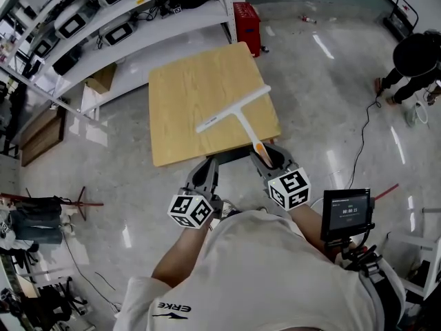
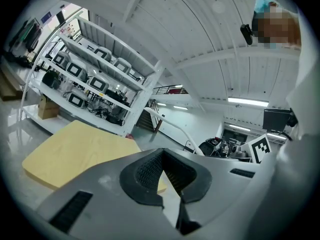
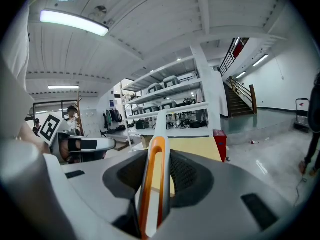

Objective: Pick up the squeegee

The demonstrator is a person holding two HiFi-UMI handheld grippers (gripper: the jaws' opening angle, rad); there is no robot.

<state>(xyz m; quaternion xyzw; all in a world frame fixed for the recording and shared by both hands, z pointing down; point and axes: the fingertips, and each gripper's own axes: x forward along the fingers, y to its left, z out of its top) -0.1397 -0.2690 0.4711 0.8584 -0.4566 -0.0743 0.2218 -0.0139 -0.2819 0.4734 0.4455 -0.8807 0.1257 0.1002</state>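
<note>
The squeegee (image 1: 232, 107) is a white T, its long blade slanting over the wooden table (image 1: 186, 95). Its shaft runs back to an orange-tipped handle (image 1: 258, 147). My right gripper (image 1: 264, 156) is shut on that handle at the table's near right corner. In the right gripper view the orange loop of the handle (image 3: 151, 184) stands upright between the dark pads, with the white shaft beyond. Whether the blade rests on the table I cannot tell. My left gripper (image 1: 209, 165) hovers at the table's near edge, shut and holding nothing, its pads (image 2: 150, 169) meeting at the tips.
A white shelving rack (image 1: 124, 26) with equipment stands behind the table, and a red crate (image 1: 247, 21) sits at its far corner. A person (image 1: 413, 64) crouches at the far right. A small screen on a stand (image 1: 348, 212) is close on my right. A cable trails across the glossy floor.
</note>
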